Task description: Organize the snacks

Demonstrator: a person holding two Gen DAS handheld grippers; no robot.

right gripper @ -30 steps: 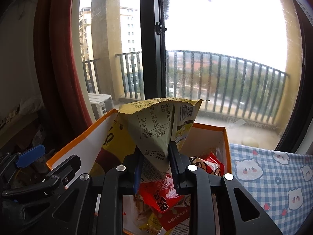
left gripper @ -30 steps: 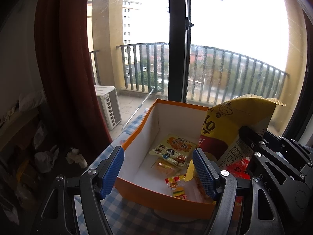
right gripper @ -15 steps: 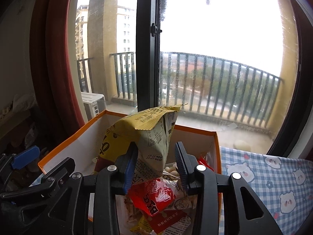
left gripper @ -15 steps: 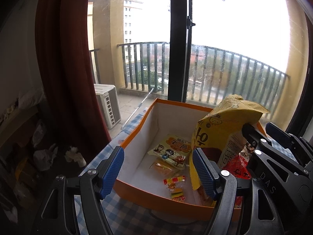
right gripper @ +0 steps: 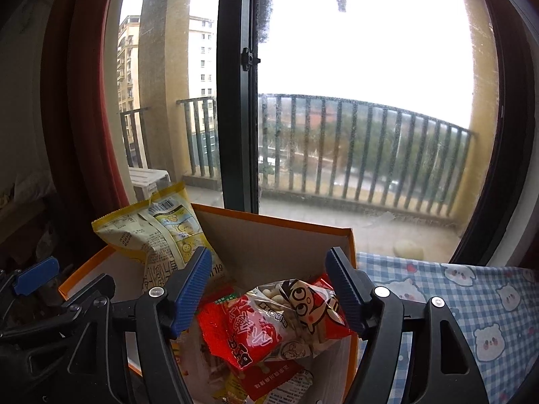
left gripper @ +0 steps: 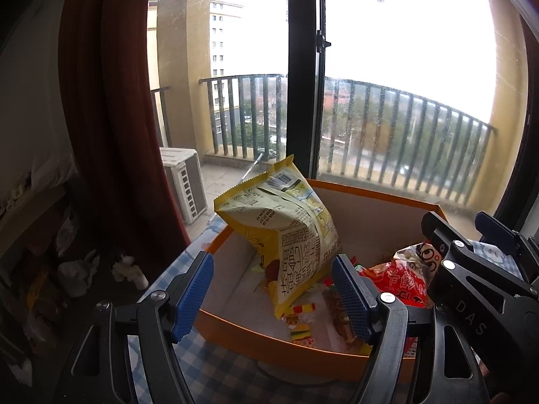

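Note:
An orange cardboard box (left gripper: 370,202) with a white inside stands on the checked tablecloth (left gripper: 215,373). A yellow snack bag (left gripper: 286,232) leans tilted inside it at the left; it also shows in the right wrist view (right gripper: 168,232). A red snack bag (right gripper: 269,320) lies in the box's right part, with small sweets (left gripper: 299,320) on the floor. My left gripper (left gripper: 273,296) is open and empty at the box's near wall. My right gripper (right gripper: 269,289) is open and empty above the red bag.
A window with a dark frame (right gripper: 235,101) and a balcony railing stands behind the box. A dark red curtain (left gripper: 111,118) hangs at the left. The blue checked cloth with bear prints (right gripper: 471,303) extends right of the box (right gripper: 286,235). Clutter (left gripper: 77,272) lies on the floor at left.
My right gripper opened and let go of the yellow bag. The bag dropped into the left part of the box and leans there. My right gripper pulled back.

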